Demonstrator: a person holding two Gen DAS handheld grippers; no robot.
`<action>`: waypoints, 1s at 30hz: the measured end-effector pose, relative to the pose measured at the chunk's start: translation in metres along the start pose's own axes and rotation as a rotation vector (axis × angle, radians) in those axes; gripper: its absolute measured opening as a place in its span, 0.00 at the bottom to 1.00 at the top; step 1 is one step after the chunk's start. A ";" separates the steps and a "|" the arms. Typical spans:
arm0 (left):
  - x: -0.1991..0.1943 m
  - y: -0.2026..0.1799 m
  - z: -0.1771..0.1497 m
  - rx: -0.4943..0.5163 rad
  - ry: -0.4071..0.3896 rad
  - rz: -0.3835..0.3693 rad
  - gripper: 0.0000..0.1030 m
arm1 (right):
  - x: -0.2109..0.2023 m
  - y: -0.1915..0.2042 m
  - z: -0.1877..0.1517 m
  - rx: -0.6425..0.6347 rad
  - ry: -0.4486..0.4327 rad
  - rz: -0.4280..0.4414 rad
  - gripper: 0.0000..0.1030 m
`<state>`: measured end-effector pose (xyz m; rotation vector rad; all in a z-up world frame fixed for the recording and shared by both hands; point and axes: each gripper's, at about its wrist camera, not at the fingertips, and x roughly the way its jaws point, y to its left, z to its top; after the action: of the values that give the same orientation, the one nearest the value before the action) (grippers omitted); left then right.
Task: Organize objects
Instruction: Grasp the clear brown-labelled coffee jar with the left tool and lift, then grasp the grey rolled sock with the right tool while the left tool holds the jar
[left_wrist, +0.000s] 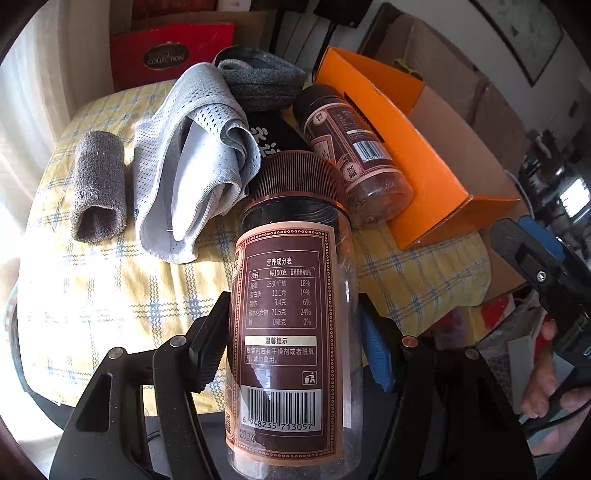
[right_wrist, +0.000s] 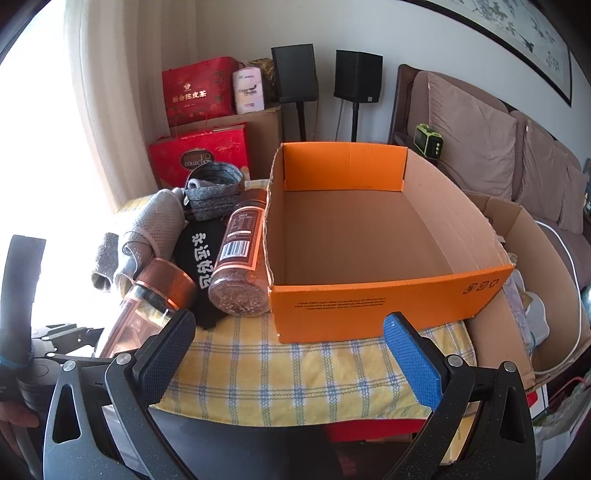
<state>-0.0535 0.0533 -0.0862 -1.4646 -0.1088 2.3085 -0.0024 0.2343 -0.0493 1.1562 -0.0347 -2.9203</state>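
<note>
Between the black and blue pads of the left gripper (left_wrist: 291, 343), at the lower centre of the left wrist frame, a clear jar (left_wrist: 291, 332) with a brown label and ribbed copper lid is clamped, its lid pointing up the frame and its barcode nearest the camera. Its contents cannot be made out. The same jar (right_wrist: 147, 306) is seen at the lower left of the right wrist frame, tilted over the cloth. Just above and right of it, a second jar (left_wrist: 354, 155) filled with brown grains is laid on its side, touching the outer wall of the orange cardboard box (left_wrist: 406, 147). A black cloth with white characters (right_wrist: 203, 273) is wedged between the two jars. Further left, a grey mesh garment (left_wrist: 192, 155) is crumpled beside a dark fuzzy roll (left_wrist: 98, 184), and a grey knitted piece (left_wrist: 258, 81) is placed behind them. All of this is spread on a yellow checked tablecloth (left_wrist: 110, 295).

The right gripper (right_wrist: 288, 354) is held wide open with nothing between its pads, low in its own frame, facing the box's near wall (right_wrist: 388, 299). Nothing is seen inside the box.
</note>
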 end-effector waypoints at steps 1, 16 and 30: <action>-0.007 0.001 -0.001 -0.001 -0.012 -0.010 0.60 | 0.000 0.002 0.001 -0.006 -0.003 0.004 0.99; -0.108 0.053 -0.008 -0.099 -0.235 0.072 0.60 | -0.003 0.042 0.033 -0.060 -0.046 0.089 0.93; -0.122 0.129 -0.027 -0.246 -0.276 0.177 0.60 | 0.049 0.163 0.058 -0.207 0.053 0.311 0.75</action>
<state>-0.0224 -0.1144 -0.0294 -1.2990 -0.3660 2.7138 -0.0787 0.0725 -0.0375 1.0848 0.0786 -2.5537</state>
